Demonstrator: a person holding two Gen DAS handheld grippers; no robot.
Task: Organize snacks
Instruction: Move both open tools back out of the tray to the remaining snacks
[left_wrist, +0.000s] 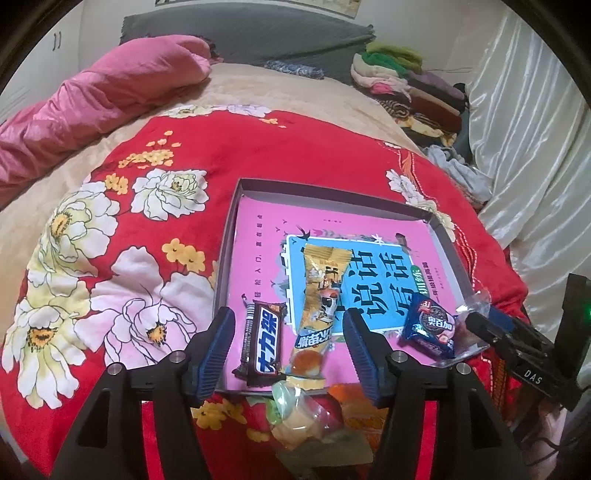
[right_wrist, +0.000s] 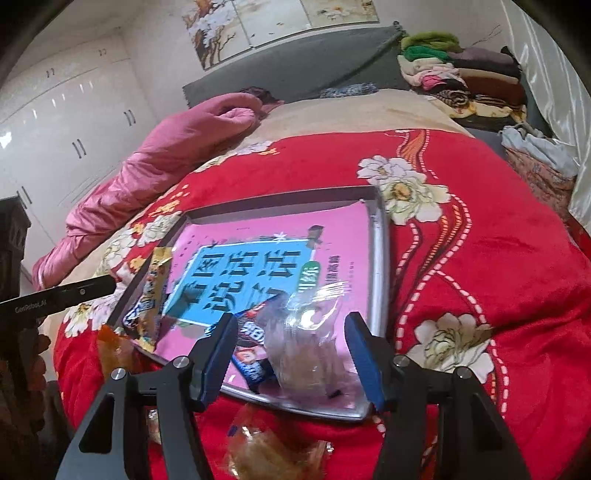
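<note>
- We are keeping four snacks in the tray (left_wrist: 236, 221): chocolate bar (left_wrist: 263, 341), yellow pack (left_wrist: 318, 310), cookie pack (left_wrist: 430, 332), clear bag (right_wrist: 314, 343).
- Both the left gripper (left_wrist: 288, 350) and the right gripper (right_wrist: 290, 350) are gaping, gripping nothing.
- Loose snacks (left_wrist: 306, 421) are waiting near us.

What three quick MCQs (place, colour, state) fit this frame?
1. Where is the Snickers bar? A) in the tray B) on the pink quilt C) on the clothes pile
2. Oreo packet colour? A) green B) blue C) orange
3. Left claw? A) shut on the Snickers bar B) open C) out of view
Key: 1A, it lies on the pink book inside the tray rim; 2B, its wrapper is blue; 3B, the pads stand apart, pressing nothing.
</note>
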